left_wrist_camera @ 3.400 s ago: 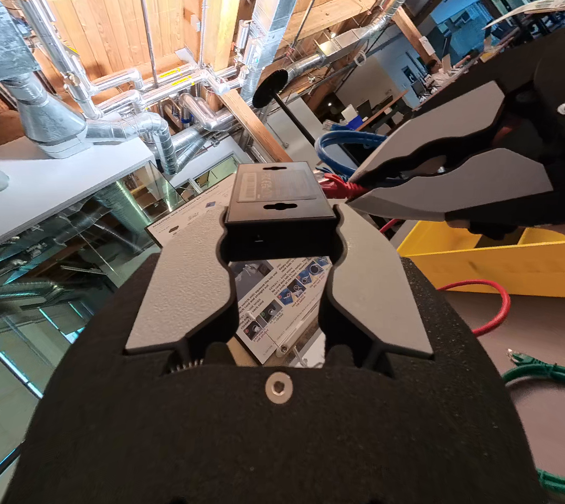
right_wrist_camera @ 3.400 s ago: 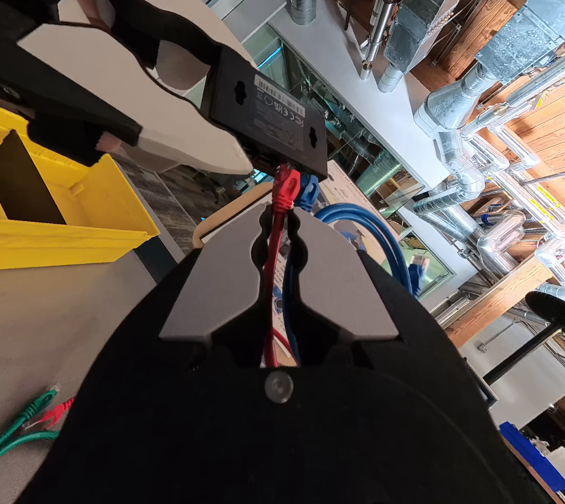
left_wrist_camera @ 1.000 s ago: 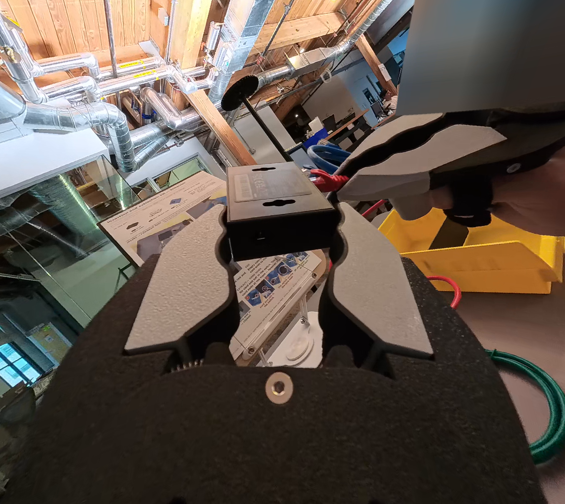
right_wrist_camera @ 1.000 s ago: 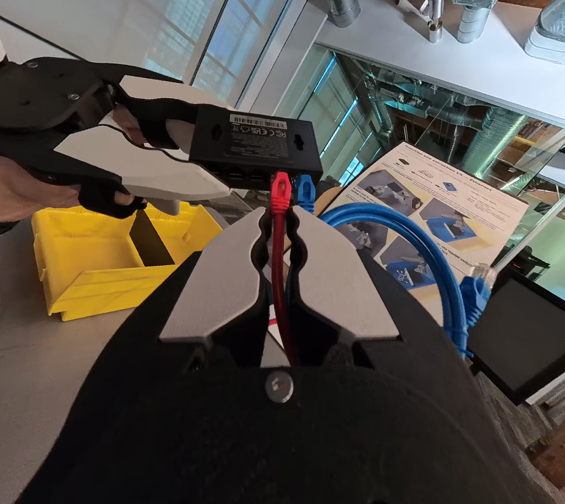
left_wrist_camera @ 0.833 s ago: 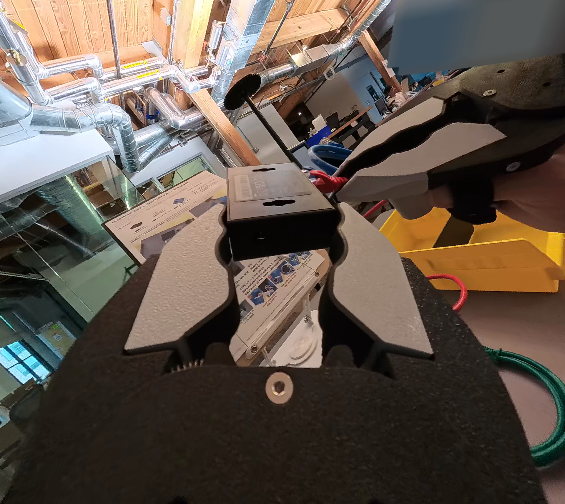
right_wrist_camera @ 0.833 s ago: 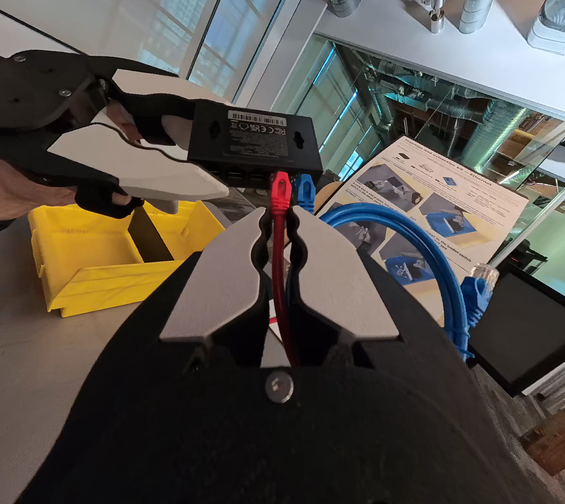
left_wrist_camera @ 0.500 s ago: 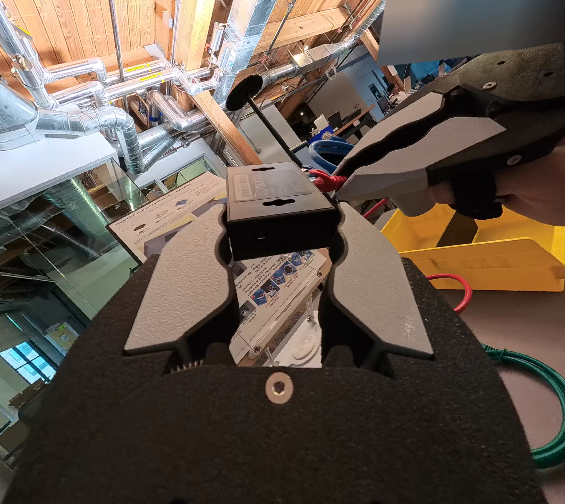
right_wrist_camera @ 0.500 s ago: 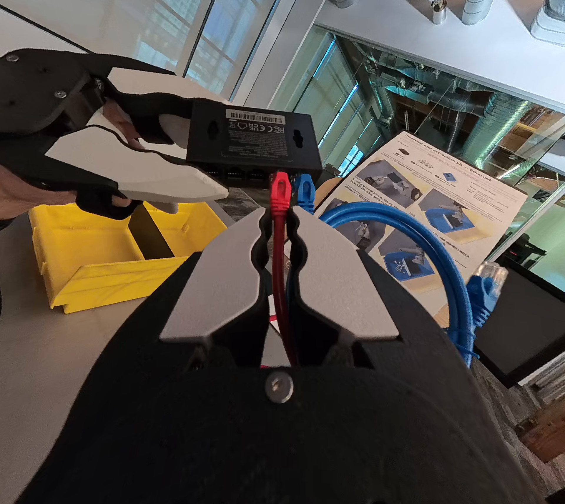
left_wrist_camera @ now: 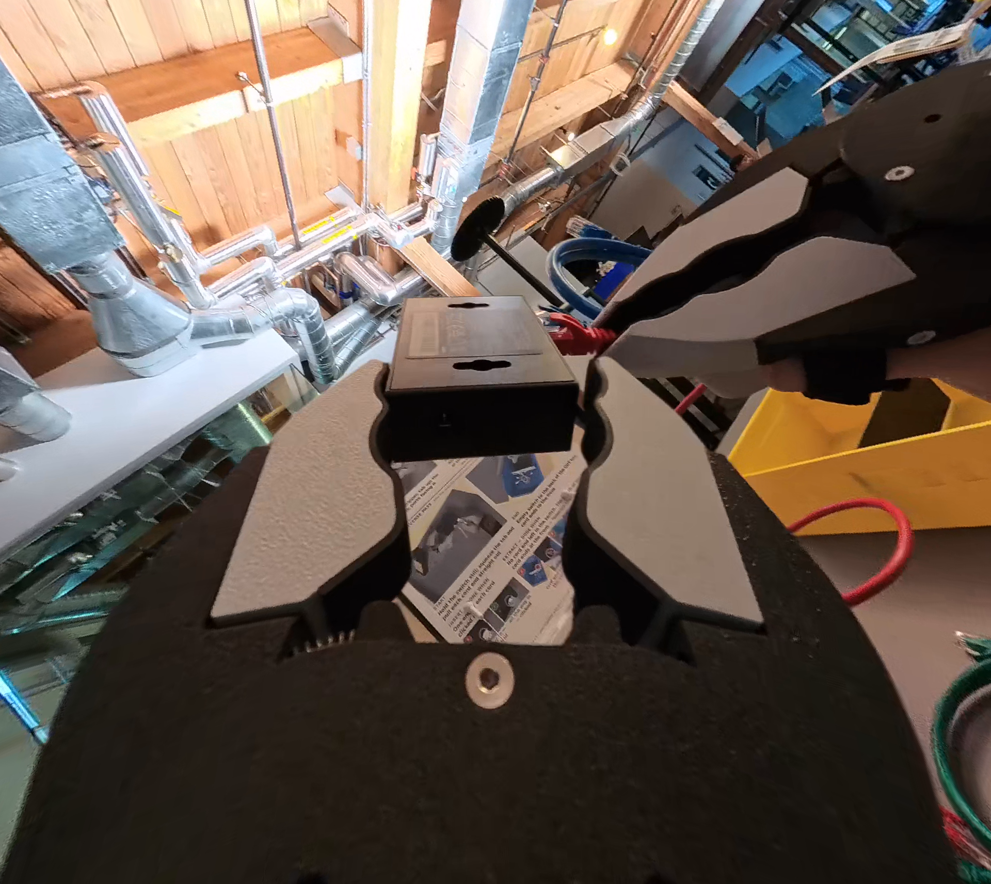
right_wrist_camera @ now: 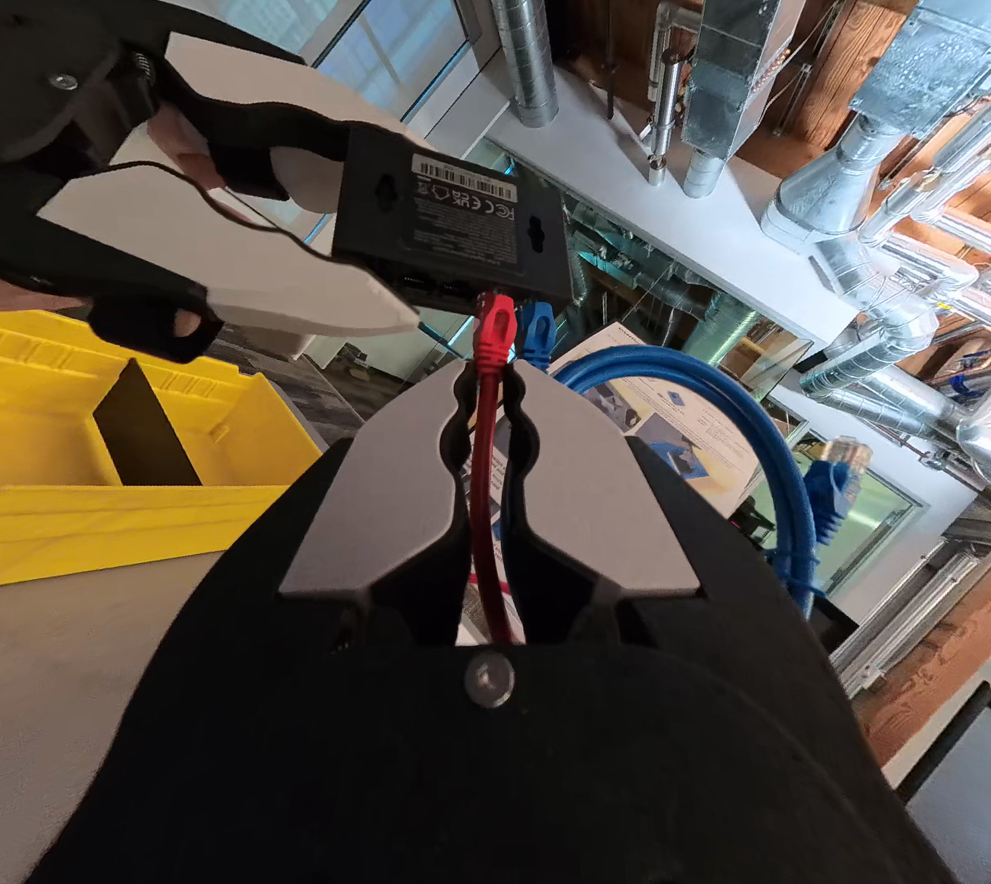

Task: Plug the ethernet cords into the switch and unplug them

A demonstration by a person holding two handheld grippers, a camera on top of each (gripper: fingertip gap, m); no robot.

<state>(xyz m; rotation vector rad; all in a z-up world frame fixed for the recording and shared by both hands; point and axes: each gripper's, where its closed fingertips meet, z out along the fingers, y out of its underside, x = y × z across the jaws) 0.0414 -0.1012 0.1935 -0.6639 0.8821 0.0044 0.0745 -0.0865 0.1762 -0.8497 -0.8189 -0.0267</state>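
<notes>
My left gripper (left_wrist_camera: 482,392) is shut on the black switch (left_wrist_camera: 480,365) and holds it in the air, underside up. The switch also shows in the right wrist view (right_wrist_camera: 450,228). My right gripper (right_wrist_camera: 487,370) is shut on the red cord (right_wrist_camera: 490,472) just behind its plug (right_wrist_camera: 496,330), which sits at a port on the switch's front. A blue cord's plug (right_wrist_camera: 538,327) sits in the port beside it, and the blue cord (right_wrist_camera: 751,402) loops off to the right. In the left wrist view the right gripper (left_wrist_camera: 611,346) comes in from the right with the red plug (left_wrist_camera: 576,335).
A yellow bin (right_wrist_camera: 107,456) stands on the grey table at the left, also in the left wrist view (left_wrist_camera: 869,461). A green cord (left_wrist_camera: 960,751) lies coiled on the table. An instruction sheet (right_wrist_camera: 686,429) stands behind the cords. Ducts and wooden beams fill the background.
Both grippers have tilted upward together, so more ceiling shows. The red plug stays at the switch port and both grips hold.
</notes>
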